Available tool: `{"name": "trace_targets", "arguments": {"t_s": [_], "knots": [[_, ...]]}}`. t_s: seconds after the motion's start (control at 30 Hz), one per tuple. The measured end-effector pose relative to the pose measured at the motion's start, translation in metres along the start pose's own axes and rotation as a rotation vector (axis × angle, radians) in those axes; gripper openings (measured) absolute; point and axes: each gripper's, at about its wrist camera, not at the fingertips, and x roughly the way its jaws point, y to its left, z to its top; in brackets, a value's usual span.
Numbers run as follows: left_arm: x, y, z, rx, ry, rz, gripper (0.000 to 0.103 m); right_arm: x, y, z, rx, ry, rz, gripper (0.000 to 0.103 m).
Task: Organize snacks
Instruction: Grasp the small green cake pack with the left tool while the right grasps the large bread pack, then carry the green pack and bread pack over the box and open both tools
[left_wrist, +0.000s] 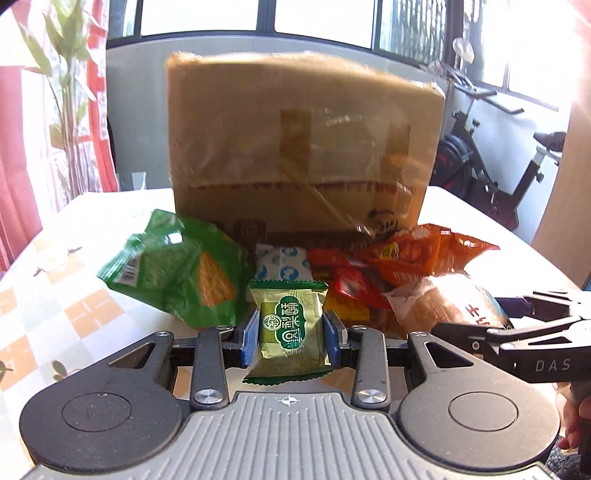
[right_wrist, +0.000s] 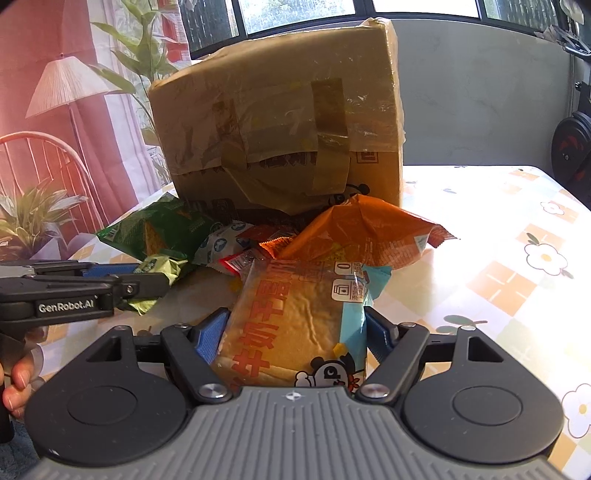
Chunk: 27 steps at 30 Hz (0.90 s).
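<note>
Left wrist view: left gripper (left_wrist: 289, 336) at lower centre, blue pads pinching a small green pastry packet (left_wrist: 288, 328) by its two sides, packet upright between the jaws. Behind it, a heap of snacks on the patterned tablecloth (left_wrist: 55, 295): green crisp bag (left_wrist: 177, 269) at centre left, white-and-blue sachet (left_wrist: 282, 267) in the middle, orange bag (left_wrist: 417, 254) at centre right, small red packets (left_wrist: 347, 288) just below that. Taped cardboard box (left_wrist: 299, 155) standing behind the heap, filling the upper centre. Right gripper (left_wrist: 532, 325) reaching in from the right edge, around a pale bread packet (left_wrist: 450, 302). Right wrist view: right gripper (right_wrist: 295, 332) at lower centre, jaws spread wide and closed against both sides of the bread packet (right_wrist: 295, 325), clear wrap with orange lettering and a panda print. Orange bag (right_wrist: 365, 236) just above it, green crisp bag (right_wrist: 159, 229) at centre left, box (right_wrist: 280, 125) behind. Left gripper (right_wrist: 147, 291) entering from the left edge with the green packet (right_wrist: 159, 273) in its tips; fingers of a hand (right_wrist: 18, 387) at lower left.
</note>
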Motion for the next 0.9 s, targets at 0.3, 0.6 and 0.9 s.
{"name": "trace_targets", "arguments": {"t_s": [0.3, 0.6, 0.9], "knots": [[-0.015, 0.003, 0.007, -0.019, -0.058, 0.012, 0.038, -0.013, 0.010, 0.007, -0.045, -0.063, 0.013, 0.077], [-0.024, 0.007, 0.010, -0.032, -0.094, 0.018, 0.038, -0.025, 0.008, 0.013, -0.046, -0.112, 0.000, 0.077], [-0.029, 0.008, 0.015, -0.029, -0.124, 0.028, 0.038, -0.031, 0.008, 0.023, -0.057, -0.149, -0.007, 0.076]]}}
